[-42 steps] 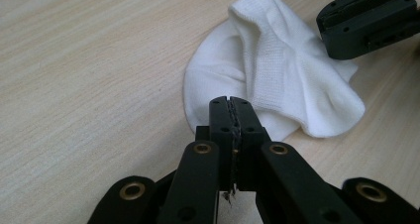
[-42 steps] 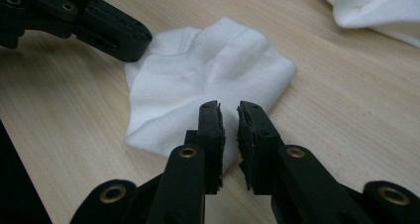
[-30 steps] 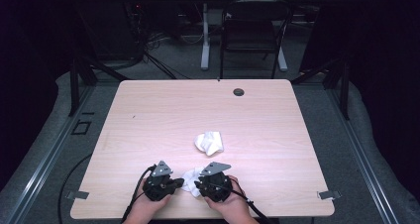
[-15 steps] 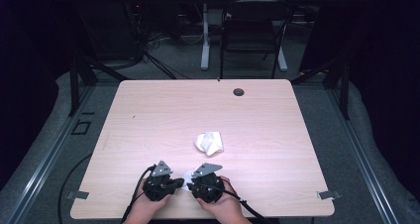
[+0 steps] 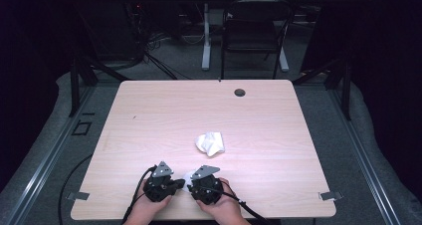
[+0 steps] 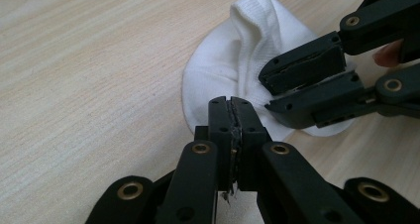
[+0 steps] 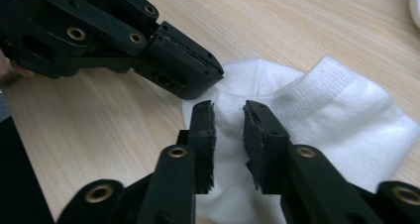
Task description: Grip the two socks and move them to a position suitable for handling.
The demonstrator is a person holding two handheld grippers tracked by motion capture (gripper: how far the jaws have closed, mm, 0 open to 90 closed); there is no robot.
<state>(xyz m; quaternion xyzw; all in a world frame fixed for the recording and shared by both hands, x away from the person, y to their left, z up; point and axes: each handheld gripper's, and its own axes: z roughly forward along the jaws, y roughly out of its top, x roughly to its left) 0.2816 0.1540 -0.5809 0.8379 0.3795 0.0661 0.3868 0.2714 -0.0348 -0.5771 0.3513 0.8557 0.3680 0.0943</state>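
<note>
both claws at white sock (image 7: 317,115): left claw (image 6: 233,116) pressed together, seemingly pinching it; right claw (image 7: 229,116) spread.

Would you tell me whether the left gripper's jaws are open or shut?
Shut: in the left gripper view, the left gripper has its two pads pressed together, beside the white sock.

The sock (image 7: 317,110) is showing soft white ribbed knit cloth. The desk (image 5: 164,115) is looking like pale, smooth matt wood grain. The right tool (image 7: 229,130) is showing matt black plastic.
</note>
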